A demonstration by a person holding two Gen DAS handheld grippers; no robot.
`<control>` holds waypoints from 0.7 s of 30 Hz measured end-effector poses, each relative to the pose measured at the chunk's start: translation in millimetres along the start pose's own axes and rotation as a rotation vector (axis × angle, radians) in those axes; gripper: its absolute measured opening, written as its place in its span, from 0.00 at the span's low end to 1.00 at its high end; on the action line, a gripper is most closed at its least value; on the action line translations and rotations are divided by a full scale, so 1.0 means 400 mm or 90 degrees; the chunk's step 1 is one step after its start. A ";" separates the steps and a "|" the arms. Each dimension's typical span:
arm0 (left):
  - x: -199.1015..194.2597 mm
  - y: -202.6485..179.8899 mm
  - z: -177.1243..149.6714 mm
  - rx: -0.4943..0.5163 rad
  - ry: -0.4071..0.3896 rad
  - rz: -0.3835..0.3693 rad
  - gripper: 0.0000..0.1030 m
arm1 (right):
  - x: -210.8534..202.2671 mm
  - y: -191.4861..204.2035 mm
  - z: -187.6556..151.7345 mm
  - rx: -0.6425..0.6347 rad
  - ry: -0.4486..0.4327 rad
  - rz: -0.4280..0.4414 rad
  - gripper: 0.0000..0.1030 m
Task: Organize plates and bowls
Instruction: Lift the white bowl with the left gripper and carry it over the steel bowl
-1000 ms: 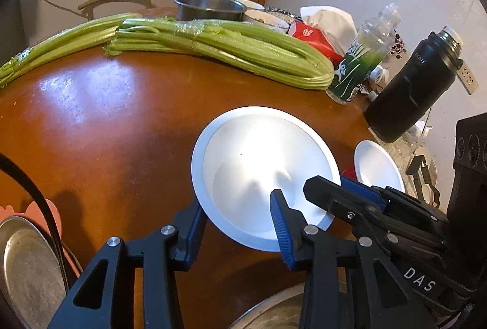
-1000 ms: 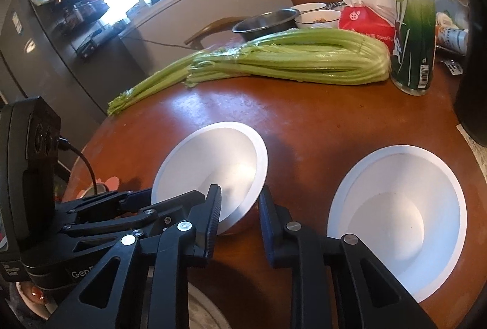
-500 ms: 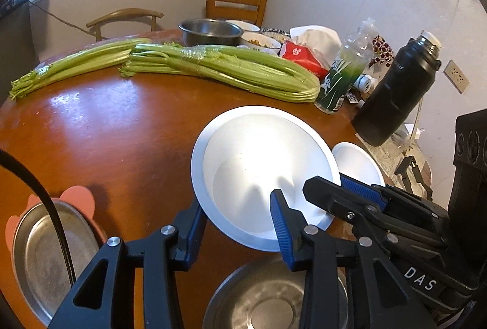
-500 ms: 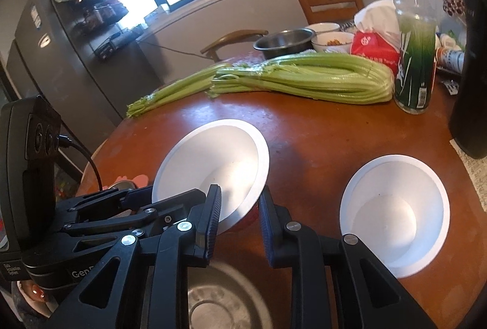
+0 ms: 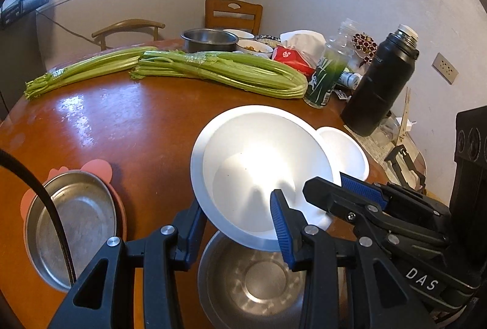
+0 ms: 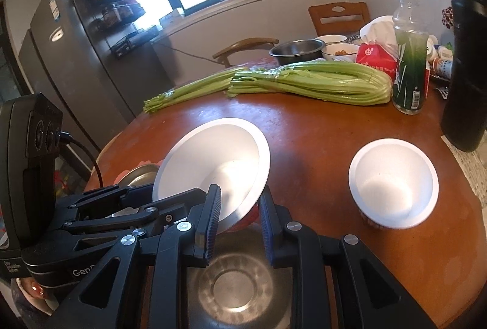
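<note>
Both grippers hold one large white bowl (image 5: 261, 171) by its near rim, lifted above a steel bowl (image 5: 255, 283) that sits on the brown table. My left gripper (image 5: 237, 225) is shut on the bowl's rim. My right gripper (image 6: 239, 207) is shut on the same white bowl (image 6: 213, 158), with the steel bowl (image 6: 234, 289) below it. A smaller white bowl (image 6: 394, 183) stands on the table to the right; it also shows in the left wrist view (image 5: 344, 152). A steel plate (image 5: 73, 231) lies on a pink mat at the left.
Two celery bundles (image 5: 219, 73) lie across the far table. A green bottle (image 5: 327, 79), black flask (image 5: 380, 85), red tissue pack (image 5: 292, 55), steel pot (image 5: 210, 40) and food bowls stand at the back right. Chairs (image 5: 232, 14) stand behind the table. A fridge (image 6: 76, 55) stands at the left.
Both grippers have risen and pulled back with the large white bowl, lifting it off the table. The steel bowl and steel plate have come into view below.
</note>
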State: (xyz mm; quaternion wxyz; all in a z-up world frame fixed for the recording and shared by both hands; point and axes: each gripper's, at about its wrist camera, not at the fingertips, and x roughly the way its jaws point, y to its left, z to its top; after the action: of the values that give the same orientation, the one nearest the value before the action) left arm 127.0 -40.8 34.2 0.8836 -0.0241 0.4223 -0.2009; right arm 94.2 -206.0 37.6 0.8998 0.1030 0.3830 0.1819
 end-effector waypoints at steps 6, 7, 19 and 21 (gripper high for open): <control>-0.017 -0.011 -0.032 -0.004 -0.003 0.001 0.40 | -0.029 0.011 -0.033 -0.007 0.001 0.006 0.26; -0.018 -0.012 -0.037 -0.006 -0.002 0.001 0.40 | -0.033 0.011 -0.039 -0.007 0.001 0.007 0.26; -0.026 -0.039 -0.095 -0.006 0.005 -0.002 0.40 | -0.061 -0.004 -0.107 -0.003 0.010 0.011 0.27; -0.025 -0.042 -0.104 -0.006 0.009 -0.001 0.40 | -0.062 -0.004 -0.116 -0.002 0.015 0.012 0.27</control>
State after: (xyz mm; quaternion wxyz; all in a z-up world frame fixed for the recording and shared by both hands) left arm 84.2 -47.1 18.4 0.8804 -0.0273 0.4294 -0.1993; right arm 45.1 -215.5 21.6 0.8936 0.1034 0.3923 0.1923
